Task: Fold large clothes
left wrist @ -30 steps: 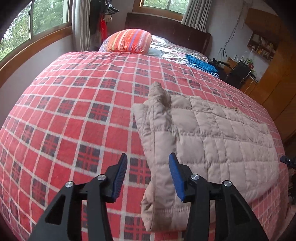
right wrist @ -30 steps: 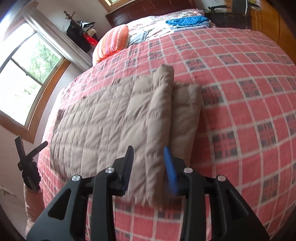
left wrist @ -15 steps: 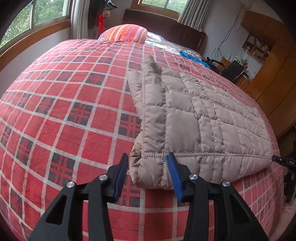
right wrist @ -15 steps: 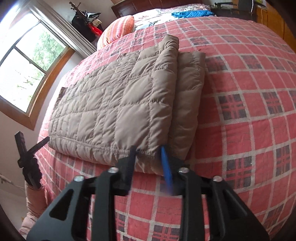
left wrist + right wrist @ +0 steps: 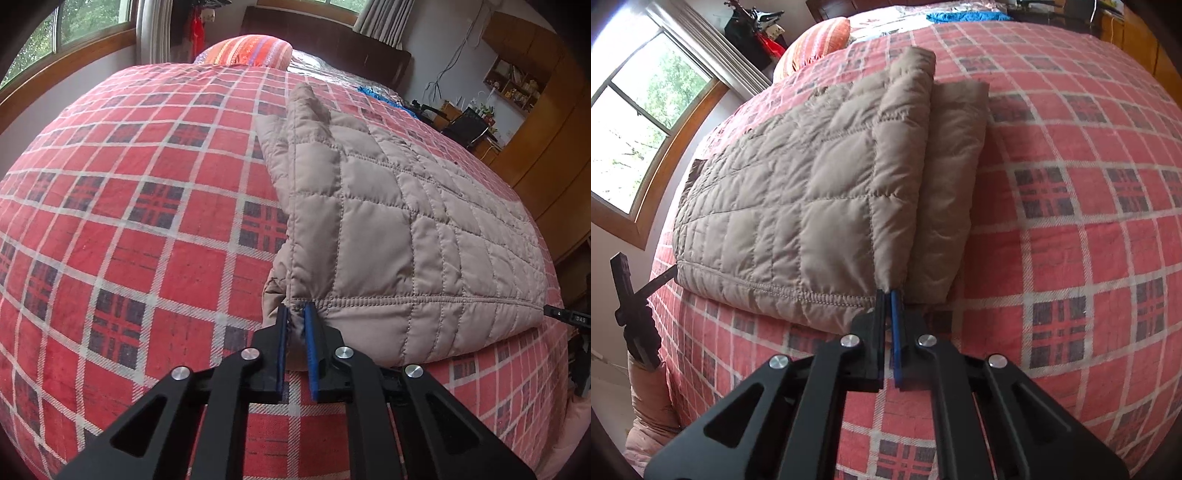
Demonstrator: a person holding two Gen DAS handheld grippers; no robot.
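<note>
Through my left wrist camera, my left gripper (image 5: pixel 294 314) is pinched tight on the near left corner of the quilted beige jacket (image 5: pixel 406 236), its blue pads squeezing the hem. The jacket lies folded on the red plaid bed cover (image 5: pixel 129 221), a sleeve tucked along its left edge, with a striped pillow (image 5: pixel 247 50) far behind.

Through my right wrist camera, my right gripper (image 5: pixel 888 295) is clamped on the jacket's (image 5: pixel 798 192) near right corner. A folded sleeve lies beside that edge. The other gripper's black tip (image 5: pixel 661 278) touches the far hem corner.
</note>
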